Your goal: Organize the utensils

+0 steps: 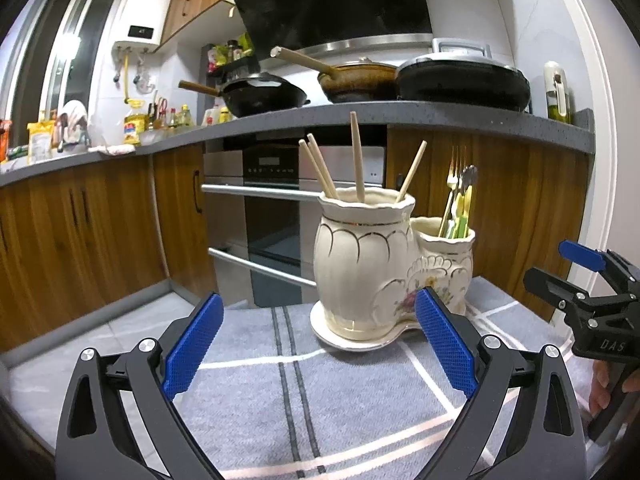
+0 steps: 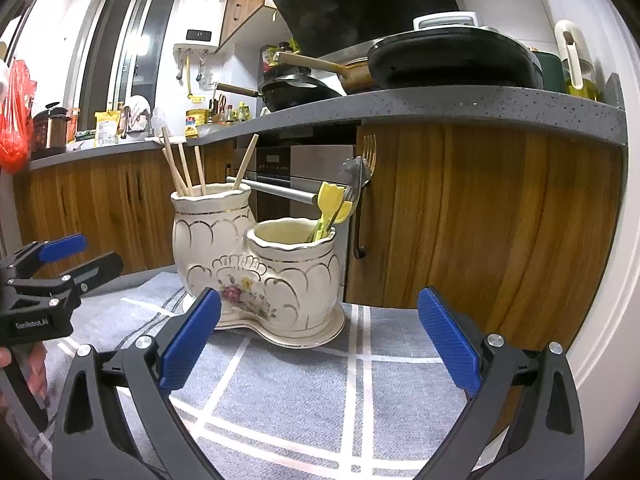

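Both my fingers spread and empty, I'd pinch the light, stiff chopsticks (image 1: 357, 156) mid-shaft, sparing the fragile ceramic holder (image 1: 362, 268) at twelve o'clock.

Kitchen under bright indoor light. Along the middle of the frame, a grey speckled countertop (image 1: 440, 118) over wooden cabinets (image 1: 80, 232), with a steel built-in oven (image 1: 272, 216) at centre. Above, a black range hood (image 1: 332, 0) over dark pans (image 1: 464, 80) on the counter. At upper left, a window (image 1: 68, 52) beside a white water heater (image 1: 144, 16) on pale tiled wall. At lower left, grey floor tiles (image 1: 132, 316).
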Demonstrator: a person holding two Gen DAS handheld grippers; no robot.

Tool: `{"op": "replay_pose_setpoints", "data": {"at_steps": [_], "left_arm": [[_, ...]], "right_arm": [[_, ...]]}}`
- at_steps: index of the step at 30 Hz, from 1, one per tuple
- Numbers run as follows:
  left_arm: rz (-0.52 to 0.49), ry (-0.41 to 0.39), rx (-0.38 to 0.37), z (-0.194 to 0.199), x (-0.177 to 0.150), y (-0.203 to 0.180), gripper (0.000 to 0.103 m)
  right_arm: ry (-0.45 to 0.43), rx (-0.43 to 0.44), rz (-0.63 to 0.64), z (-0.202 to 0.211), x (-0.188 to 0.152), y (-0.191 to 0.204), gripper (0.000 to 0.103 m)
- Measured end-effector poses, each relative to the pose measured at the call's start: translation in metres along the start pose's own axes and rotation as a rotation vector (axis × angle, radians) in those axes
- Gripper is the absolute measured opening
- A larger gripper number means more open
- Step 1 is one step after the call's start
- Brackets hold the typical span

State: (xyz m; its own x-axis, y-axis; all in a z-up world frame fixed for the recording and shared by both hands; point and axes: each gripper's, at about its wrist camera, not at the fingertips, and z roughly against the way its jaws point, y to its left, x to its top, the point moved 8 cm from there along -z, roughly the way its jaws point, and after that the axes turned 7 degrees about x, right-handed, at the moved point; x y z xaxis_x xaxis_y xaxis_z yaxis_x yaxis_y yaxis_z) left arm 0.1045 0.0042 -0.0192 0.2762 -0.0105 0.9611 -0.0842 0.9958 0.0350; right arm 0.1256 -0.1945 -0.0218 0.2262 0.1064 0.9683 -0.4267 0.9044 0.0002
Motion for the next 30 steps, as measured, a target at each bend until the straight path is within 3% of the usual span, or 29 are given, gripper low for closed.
{"op": "replay_pose_setpoints", "data": {"at_steps": [30], "left_arm": [[-0.015,0.005,-0.006,-0.001,-0.001,-0.004,0.096]], "right_arm": [[0.002,-0.028,-0.037,0.001,0.0,-0.012,0.097]]}}
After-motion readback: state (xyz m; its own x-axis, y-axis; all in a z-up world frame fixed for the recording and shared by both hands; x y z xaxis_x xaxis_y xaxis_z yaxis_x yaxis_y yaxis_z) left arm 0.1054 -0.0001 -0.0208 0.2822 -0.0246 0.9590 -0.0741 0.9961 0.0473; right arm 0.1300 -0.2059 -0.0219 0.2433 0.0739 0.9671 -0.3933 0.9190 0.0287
